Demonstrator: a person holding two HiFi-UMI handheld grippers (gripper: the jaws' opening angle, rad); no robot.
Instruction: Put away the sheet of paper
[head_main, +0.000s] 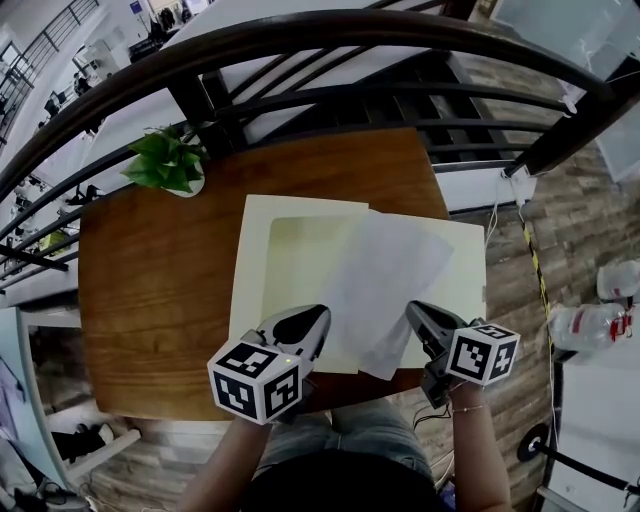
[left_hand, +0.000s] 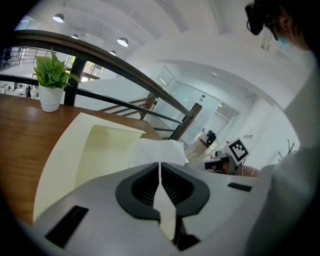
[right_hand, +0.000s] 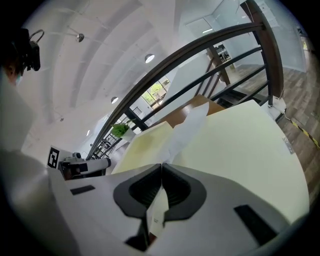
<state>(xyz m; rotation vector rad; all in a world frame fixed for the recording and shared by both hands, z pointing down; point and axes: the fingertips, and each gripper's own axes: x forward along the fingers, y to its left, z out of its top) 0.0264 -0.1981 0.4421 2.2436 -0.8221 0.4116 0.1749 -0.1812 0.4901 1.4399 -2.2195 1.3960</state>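
Observation:
A white sheet of paper (head_main: 385, 275) hangs slightly curled over an open cream folder (head_main: 270, 250) on the wooden table (head_main: 150, 280). My left gripper (head_main: 320, 318) is shut on the sheet's near left edge, and my right gripper (head_main: 413, 312) is shut on its near right corner. In the left gripper view the jaws (left_hand: 160, 170) pinch the paper (left_hand: 155, 150), with the folder (left_hand: 100, 150) lying beyond. In the right gripper view the jaws (right_hand: 161, 172) clamp a strip of the paper (right_hand: 187, 127) above the folder (right_hand: 240, 145).
A small potted plant (head_main: 168, 162) stands at the table's far left corner. A dark curved railing (head_main: 300, 40) runs right behind the table. The table's near edge is just under both grippers, and wood floor with cables lies to the right.

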